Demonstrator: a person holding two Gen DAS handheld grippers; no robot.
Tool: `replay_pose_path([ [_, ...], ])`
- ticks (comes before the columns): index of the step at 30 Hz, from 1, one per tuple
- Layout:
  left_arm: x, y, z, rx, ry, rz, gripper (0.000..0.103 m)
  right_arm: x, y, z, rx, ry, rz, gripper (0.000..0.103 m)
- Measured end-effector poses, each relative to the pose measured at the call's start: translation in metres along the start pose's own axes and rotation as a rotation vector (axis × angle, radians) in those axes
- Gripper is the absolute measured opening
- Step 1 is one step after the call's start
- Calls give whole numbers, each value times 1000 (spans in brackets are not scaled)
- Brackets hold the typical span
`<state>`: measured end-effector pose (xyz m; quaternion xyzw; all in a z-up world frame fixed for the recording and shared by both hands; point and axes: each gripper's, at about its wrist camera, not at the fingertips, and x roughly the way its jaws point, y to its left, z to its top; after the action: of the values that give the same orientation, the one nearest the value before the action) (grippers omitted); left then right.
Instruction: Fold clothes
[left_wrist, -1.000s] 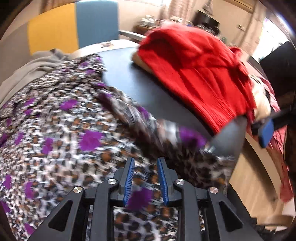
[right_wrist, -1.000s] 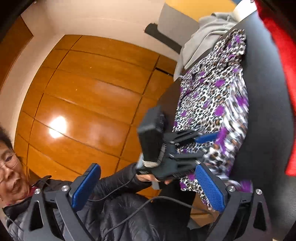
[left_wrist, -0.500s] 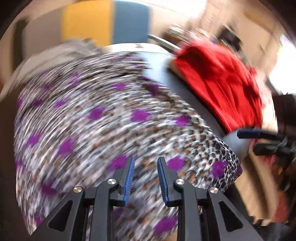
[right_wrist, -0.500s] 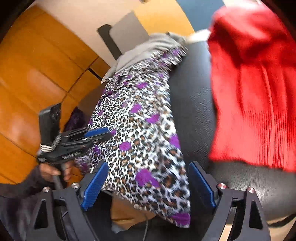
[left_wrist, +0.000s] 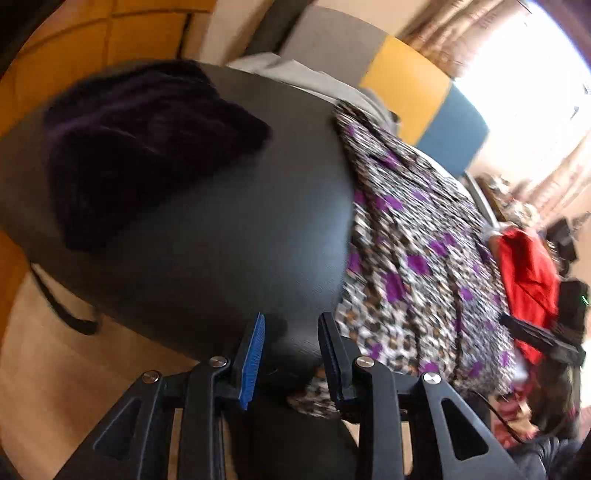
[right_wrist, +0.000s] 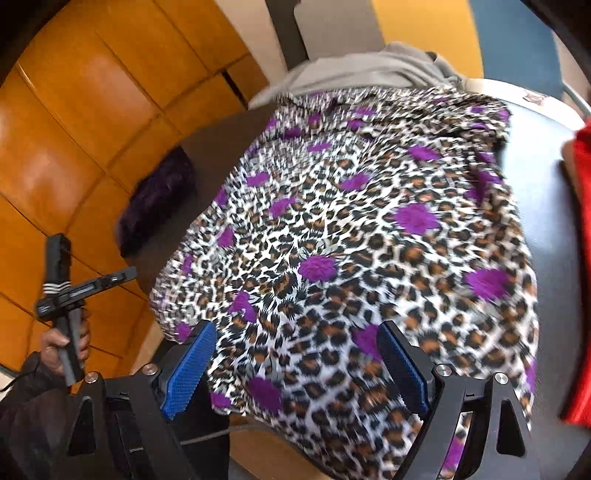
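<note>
we see the leopard-print garment (right_wrist: 354, 251) spread flat on the dark bench (left_wrist: 221, 240), our left claw (left_wrist: 291, 354) and right claw (right_wrist: 295, 365) both apart, empty; an edge grasp seems next.

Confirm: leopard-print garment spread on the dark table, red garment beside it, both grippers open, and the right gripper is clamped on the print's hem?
Not clamped. In the right wrist view the right gripper stands wide open over the leopard-print garment, gripping nothing. The rest holds: the garment lies spread on the dark table, the red garment lies beside it, and the left gripper is open.
</note>
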<state>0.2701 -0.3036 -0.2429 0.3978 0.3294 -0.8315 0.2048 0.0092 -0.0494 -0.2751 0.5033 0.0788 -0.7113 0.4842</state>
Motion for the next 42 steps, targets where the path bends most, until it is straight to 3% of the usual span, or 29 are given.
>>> replay_pose_path([
  [3,15,-20,-2,78,34,-44,32,6,-1,2,21,19,-26,90],
  [7,27,-40,0,168,40,-48,34,5,-11,-5,66,32,-58,90],
  [10,30,-50,0,245,49,-1,34,3,-20,-12,107,18,-56,90],
  [13,33,-65,0,303,77,97,34,-3,-25,-17,122,-7,-46,90],
  [18,29,-65,-8,288,57,214,35,-2,-26,-20,92,-15,-36,91],
  [21,21,-57,-17,266,41,248,34,2,-23,-21,50,-10,-22,99],
  [22,19,-56,-18,273,39,251,31,3,-22,-21,44,-10,-23,103],
  [24,17,-51,-18,253,39,240,3,4,-21,-20,45,-13,-35,103],
  [28,12,-36,-16,186,41,180,3,5,-19,-19,49,-18,-58,103],
  [32,18,-39,-11,177,39,176,6,5,-16,-18,53,-23,-82,103],
  [36,15,-47,-4,173,-22,217,20,6,-14,-16,54,-27,-111,103],
  [39,9,-51,0,164,-64,222,26,4,-13,-15,43,-32,-174,103],
  [42,14,-55,1,181,-33,199,35,-6,-13,-16,14,-60,-260,103],
])
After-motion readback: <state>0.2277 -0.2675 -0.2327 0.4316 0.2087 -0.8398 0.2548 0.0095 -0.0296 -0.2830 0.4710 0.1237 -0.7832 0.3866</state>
